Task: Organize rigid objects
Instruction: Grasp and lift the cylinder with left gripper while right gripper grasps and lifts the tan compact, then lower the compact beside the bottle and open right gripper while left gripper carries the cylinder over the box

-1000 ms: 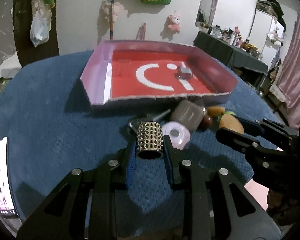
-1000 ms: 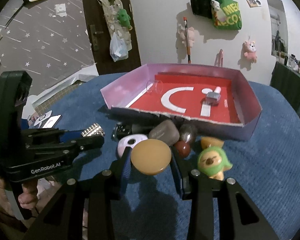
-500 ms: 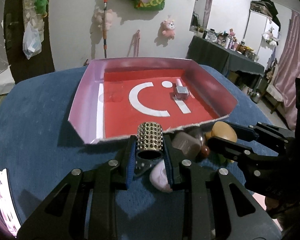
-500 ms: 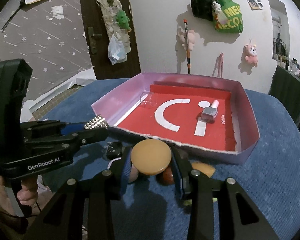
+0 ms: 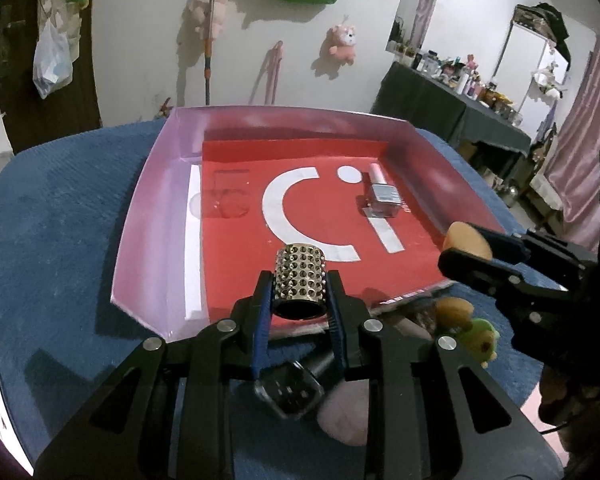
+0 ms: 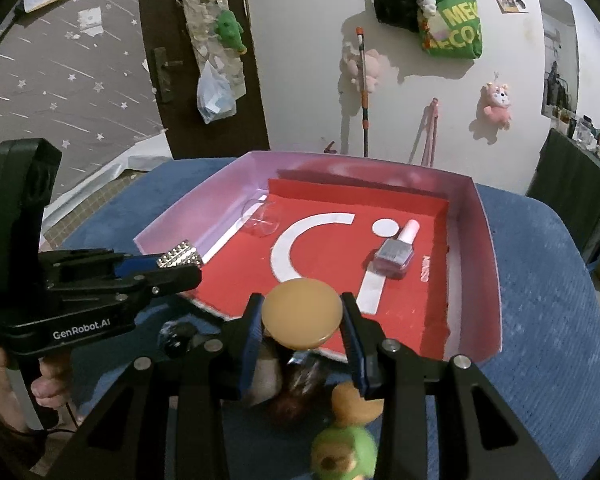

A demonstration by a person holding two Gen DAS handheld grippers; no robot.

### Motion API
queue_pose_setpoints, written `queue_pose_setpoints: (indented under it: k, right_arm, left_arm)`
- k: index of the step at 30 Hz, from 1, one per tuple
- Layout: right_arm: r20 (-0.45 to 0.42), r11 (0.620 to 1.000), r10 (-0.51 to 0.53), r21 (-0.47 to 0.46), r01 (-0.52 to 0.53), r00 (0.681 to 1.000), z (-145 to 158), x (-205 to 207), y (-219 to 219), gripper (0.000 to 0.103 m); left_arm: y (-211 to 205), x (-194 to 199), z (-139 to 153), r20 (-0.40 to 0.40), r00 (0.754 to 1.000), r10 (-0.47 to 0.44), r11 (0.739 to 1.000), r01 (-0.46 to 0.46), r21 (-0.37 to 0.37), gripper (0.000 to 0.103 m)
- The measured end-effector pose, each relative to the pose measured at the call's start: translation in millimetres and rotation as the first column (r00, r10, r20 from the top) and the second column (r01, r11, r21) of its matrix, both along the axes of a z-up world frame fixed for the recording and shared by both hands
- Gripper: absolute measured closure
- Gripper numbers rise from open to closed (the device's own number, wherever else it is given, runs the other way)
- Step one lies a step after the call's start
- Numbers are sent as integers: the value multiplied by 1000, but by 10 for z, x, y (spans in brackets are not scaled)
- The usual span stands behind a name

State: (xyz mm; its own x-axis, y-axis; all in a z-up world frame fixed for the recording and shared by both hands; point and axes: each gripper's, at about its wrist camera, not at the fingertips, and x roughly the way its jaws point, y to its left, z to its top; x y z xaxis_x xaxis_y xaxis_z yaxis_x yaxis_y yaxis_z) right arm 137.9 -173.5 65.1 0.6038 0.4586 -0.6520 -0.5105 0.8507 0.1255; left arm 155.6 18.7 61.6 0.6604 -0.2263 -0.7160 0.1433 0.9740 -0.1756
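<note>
Left wrist | left gripper (image 5: 300, 292) is clamping studded cylinder (image 5: 300, 280), tray (image 5: 156, 216) ahead | right gripper (image 6: 302, 316) is gripping tan disc (image 6: 302, 314) | should be clearing near rim before releasing

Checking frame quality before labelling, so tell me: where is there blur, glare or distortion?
Left wrist view: fisheye bends the box walls; the watch under the jaws is smeared. Right wrist view: green toy at the bottom edge is blurred, box floor sharp, no strong glare.
</note>
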Motion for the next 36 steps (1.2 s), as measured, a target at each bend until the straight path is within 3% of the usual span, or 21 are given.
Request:
queue_pose_setpoints:
  k: [12,20,36]
  right_arm:
    - [-126,998,-61,-29,58,990,-267,595,-21,63]
    - [-201,994,-95,-70,83,975,-470,826,27,63]
    - [-242,986,-151,-109,128,958,-574,1109,51,63]
  left_arm:
    - [28,514,-293,-115,993,3,1000,-6,-26,79]
    - [-41,698,-443,-160,987,14,1000,-13,11,79]
    - [51,859,-457,-147,988,54,998,-52,18,79]
